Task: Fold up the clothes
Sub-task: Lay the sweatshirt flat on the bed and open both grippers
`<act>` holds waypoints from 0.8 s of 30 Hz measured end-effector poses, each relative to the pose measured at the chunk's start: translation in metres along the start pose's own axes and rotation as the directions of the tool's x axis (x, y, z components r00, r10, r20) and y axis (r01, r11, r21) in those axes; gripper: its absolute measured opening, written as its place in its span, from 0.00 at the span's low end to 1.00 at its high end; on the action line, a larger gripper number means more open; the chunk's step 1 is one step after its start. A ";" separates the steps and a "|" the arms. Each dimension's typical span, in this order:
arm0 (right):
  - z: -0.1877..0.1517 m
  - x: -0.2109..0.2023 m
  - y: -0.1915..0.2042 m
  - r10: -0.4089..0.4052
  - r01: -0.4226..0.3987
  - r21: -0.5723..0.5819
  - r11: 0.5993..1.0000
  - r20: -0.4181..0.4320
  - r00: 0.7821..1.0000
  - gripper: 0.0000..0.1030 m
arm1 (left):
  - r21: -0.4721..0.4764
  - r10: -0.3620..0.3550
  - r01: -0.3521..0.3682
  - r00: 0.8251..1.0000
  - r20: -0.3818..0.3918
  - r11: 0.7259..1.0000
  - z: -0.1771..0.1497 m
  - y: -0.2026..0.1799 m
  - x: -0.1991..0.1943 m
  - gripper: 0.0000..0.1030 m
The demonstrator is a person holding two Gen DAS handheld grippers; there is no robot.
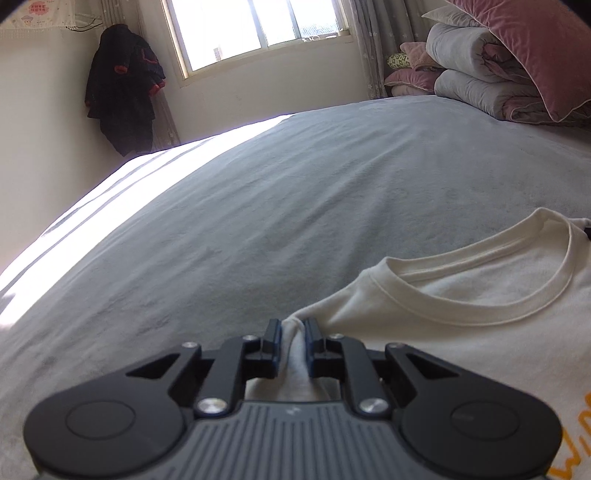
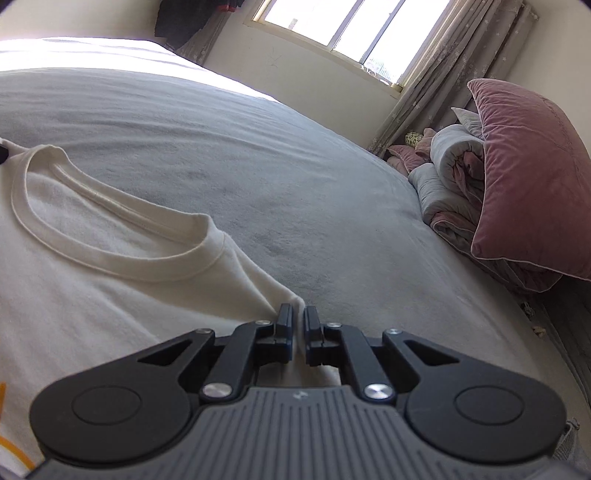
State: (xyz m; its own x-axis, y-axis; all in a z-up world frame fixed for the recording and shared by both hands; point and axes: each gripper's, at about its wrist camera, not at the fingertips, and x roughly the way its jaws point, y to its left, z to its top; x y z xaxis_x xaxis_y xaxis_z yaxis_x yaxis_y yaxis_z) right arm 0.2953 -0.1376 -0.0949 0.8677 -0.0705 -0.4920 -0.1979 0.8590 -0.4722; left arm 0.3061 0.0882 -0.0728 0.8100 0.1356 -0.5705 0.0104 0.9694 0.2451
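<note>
A cream T-shirt [image 1: 461, 295] is laid flat on the grey bed [image 1: 295, 184], its ribbed collar [image 1: 480, 317] turned toward the far side and orange print visible at the lower edge of both views. The garment is pinched at its two shoulder corners, one by each tool, which seems meant to keep the top edge taut and level so that the cloth can be lifted or carried over in a single straight fold. In the left wrist view, the left hand-held gripper [image 1: 293, 326] is clenched on a bunched fold of the shirt's shoulder, the cloth being seen squeezed between the two fingers and running back toward the gripper body. In the right wrist view, the right hand-held gripper [image 2: 298, 314] is closed on the opposite shoulder corner, a thin peak of fabric being held in the narrow slit between its jaws. Both tools are held low, just above the bed, roughly level and pointed forward across the mattress toward the window [image 1: 255, 29], so the collar lies between them. The fold itself is judged not yet made, since the shirt front is spread open. A stack of folded quilts [image 2: 450, 177] and a pink pillow [image 2: 535, 177] are kept well apart at the head of the bed, leaving room for the work.
</note>
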 end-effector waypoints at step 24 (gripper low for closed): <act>-0.026 -0.150 -0.023 0.262 -0.237 0.228 0.944 -0.083 0.962 0.44 | -0.155 -0.150 0.135 0.984 -0.093 0.979 -0.029 0.014 -0.157 0.56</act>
State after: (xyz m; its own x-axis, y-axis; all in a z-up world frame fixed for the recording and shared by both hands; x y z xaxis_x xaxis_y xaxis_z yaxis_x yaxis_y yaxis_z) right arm 0.1575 -0.1602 -0.0294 0.7447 0.1150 -0.6574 -0.2891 0.9434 -0.1624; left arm 0.1622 0.0868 -0.0021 0.7415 0.0068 -0.6709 0.0283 0.9987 0.0414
